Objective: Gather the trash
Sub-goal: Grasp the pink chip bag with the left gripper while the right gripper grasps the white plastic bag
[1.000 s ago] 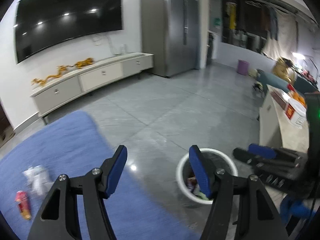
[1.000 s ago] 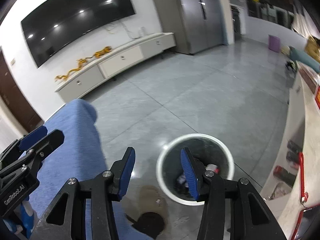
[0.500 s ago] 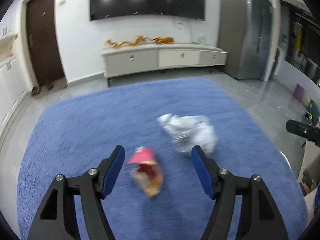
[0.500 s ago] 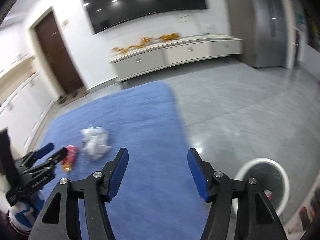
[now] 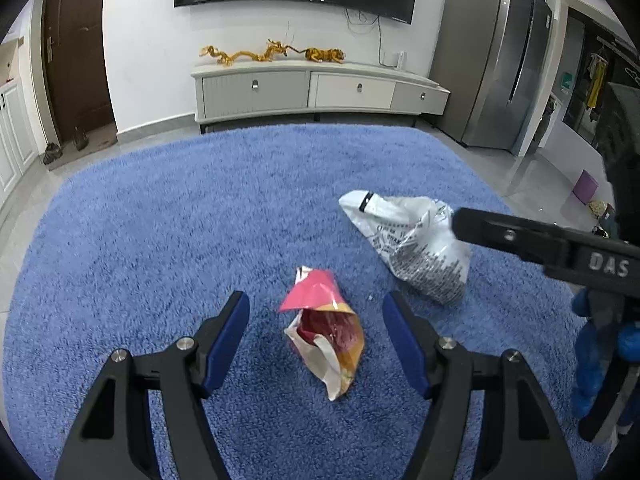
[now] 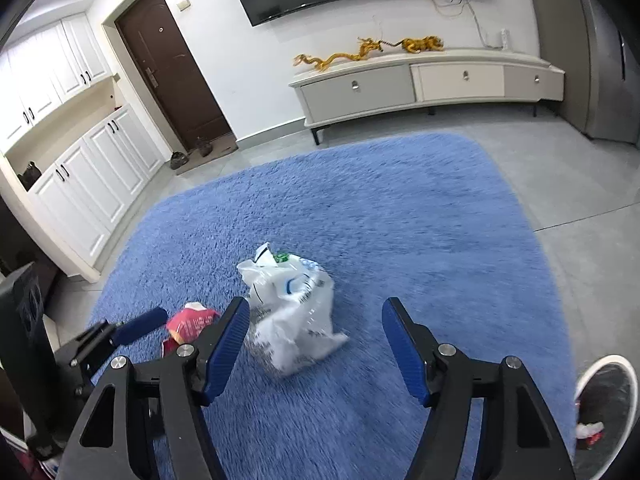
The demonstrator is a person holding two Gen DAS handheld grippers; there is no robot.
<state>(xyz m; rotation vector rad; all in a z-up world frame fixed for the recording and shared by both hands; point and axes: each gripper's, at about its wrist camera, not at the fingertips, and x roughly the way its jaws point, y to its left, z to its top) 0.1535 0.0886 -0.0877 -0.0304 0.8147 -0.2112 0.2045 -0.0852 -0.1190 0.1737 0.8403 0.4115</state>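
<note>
A blue rug (image 5: 160,240) carries the two pieces of trash, lying near each other. The white crumpled bag (image 6: 292,312) sits ahead of the right hand-held gripper (image 6: 316,344), toward its left finger; its jaws are opening and empty. The smaller red snack wrapper (image 5: 324,332) lies between the parted, empty jaws of the left hand-held gripper (image 5: 316,340), its long axis running roughly along the fingers. The left is probably closer to grasping.

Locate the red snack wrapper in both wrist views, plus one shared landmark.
Left wrist: red snack wrapper low centre, between the open blue fingers.
Right wrist: lower left, partly behind the near finger.
Shared landmark: white plastic bag, lying to the wrapper's right on the blue rug.
</note>
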